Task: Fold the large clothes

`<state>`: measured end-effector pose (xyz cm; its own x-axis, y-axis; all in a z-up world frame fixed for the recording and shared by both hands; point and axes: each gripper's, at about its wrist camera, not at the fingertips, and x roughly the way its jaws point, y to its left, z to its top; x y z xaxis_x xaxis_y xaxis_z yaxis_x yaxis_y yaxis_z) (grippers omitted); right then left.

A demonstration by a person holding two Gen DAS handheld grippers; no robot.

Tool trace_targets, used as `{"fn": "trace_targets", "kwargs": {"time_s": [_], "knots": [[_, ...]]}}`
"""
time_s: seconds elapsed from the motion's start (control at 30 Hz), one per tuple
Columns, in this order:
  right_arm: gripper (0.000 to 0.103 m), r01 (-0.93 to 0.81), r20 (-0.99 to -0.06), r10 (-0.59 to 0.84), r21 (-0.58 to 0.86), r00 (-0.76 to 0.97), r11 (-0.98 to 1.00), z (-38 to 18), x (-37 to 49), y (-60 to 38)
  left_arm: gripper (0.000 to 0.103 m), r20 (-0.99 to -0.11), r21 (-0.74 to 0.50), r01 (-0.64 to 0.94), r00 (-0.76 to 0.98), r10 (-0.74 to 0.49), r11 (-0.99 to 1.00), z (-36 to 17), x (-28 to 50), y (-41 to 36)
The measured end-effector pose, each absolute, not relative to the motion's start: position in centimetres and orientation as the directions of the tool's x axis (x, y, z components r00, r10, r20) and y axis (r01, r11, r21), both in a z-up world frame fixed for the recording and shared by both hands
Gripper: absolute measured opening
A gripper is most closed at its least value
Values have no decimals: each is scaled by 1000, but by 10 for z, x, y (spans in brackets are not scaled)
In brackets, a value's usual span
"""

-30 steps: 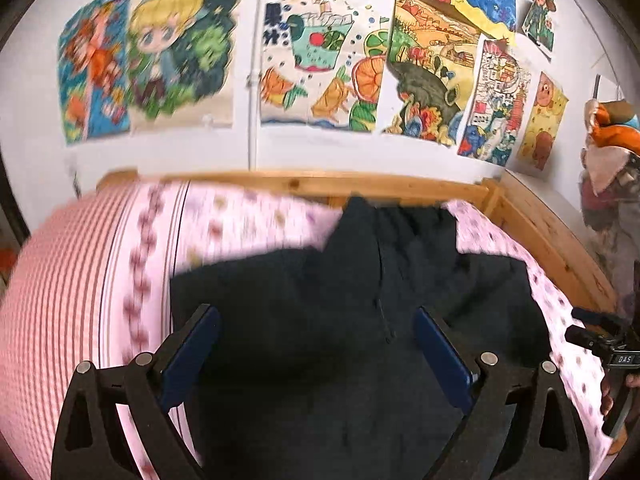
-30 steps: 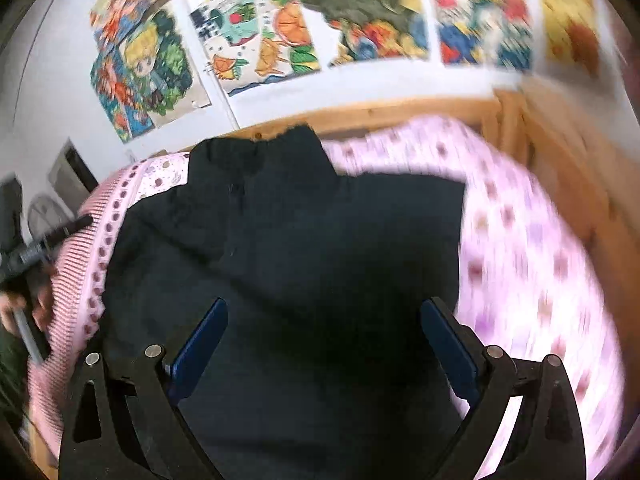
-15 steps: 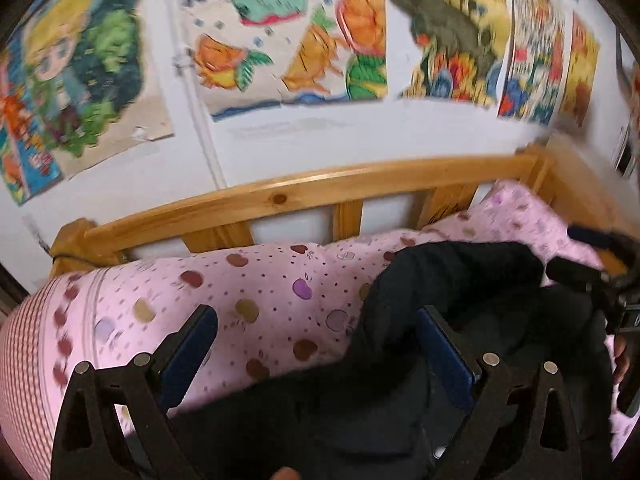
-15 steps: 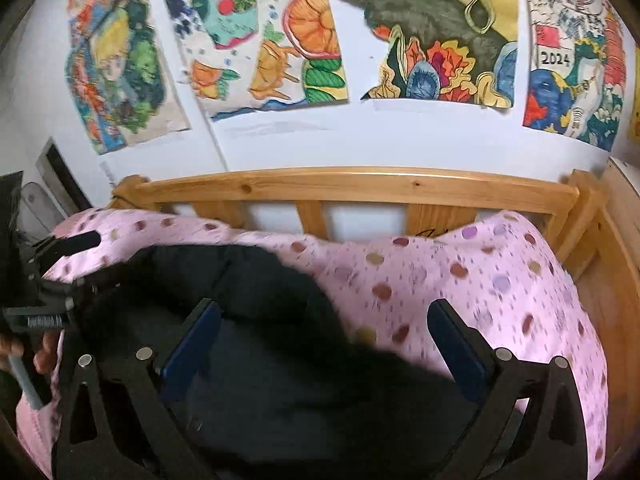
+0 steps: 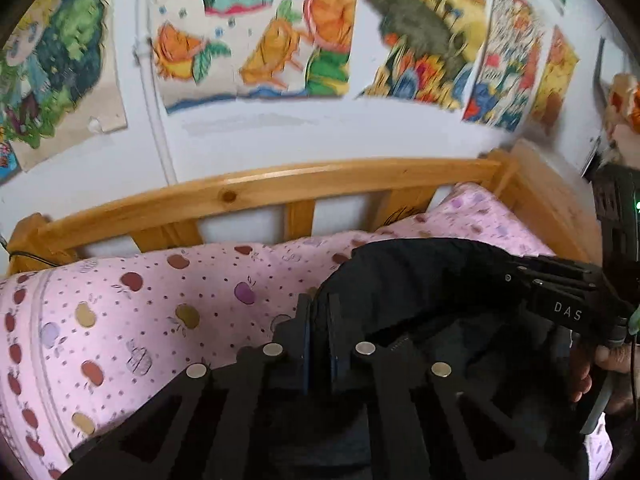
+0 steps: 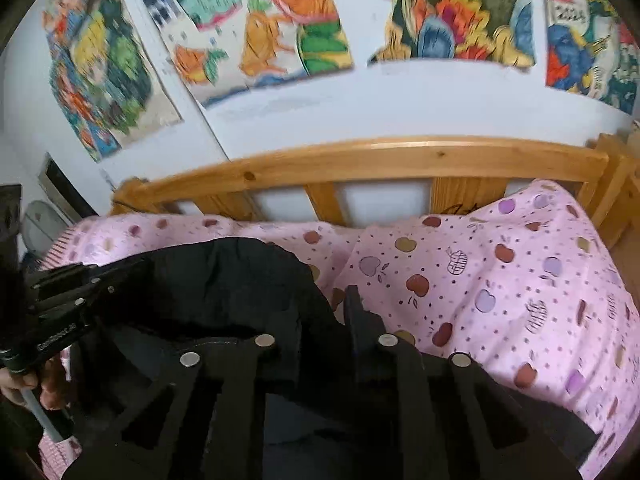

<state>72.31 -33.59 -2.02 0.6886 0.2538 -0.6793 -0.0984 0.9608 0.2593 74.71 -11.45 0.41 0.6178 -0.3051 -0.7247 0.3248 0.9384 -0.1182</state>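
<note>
Black garment (image 5: 420, 276) lying on pink bedsheet (image 5: 140, 320) near wooden headboard (image 5: 280, 184). Left gripper (image 5: 318, 312) clenching garment's far edge; right gripper (image 6: 340, 308) closing on opposite corner, likely readying fold toward person.

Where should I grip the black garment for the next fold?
The far edge of the black garment, nearest the wooden rail, coming over the cloth from the near side: that edge stands rolled up off the pink sheet.

"das" on right gripper (image 5: 520, 276) body; other text unreadable.
</note>
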Motion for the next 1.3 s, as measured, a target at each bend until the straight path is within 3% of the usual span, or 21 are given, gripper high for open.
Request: {"fn": "trace_targets", "kwargs": {"time_s": [0.27, 0.47, 0.73, 1.0, 1.3], "knots": [[9, -196, -537, 294, 233, 791, 953, 25, 627, -348, 5, -588, -235, 356, 689, -423, 905, 48, 669, -67], [7, -240, -587, 250, 96, 770, 966, 20, 569, -332, 5, -589, -156, 427, 683, -431, 891, 46, 607, -63], [6, -208, -675, 204, 77, 709, 975, -21, 527, -336, 4, -691, -47, 484, 616, -379, 874, -1, 554, -81], [6, -146, -745, 156, 79, 649, 986, -79, 555, -331, 4, -785, -45, 416, 547, -290, 908, -63, 584, -94], [5, -117, -713, 233, 209, 661, 971, -137, 565, -343, 4, -735, -104, 392, 588, -337, 914, -127, 593, -94]]}}
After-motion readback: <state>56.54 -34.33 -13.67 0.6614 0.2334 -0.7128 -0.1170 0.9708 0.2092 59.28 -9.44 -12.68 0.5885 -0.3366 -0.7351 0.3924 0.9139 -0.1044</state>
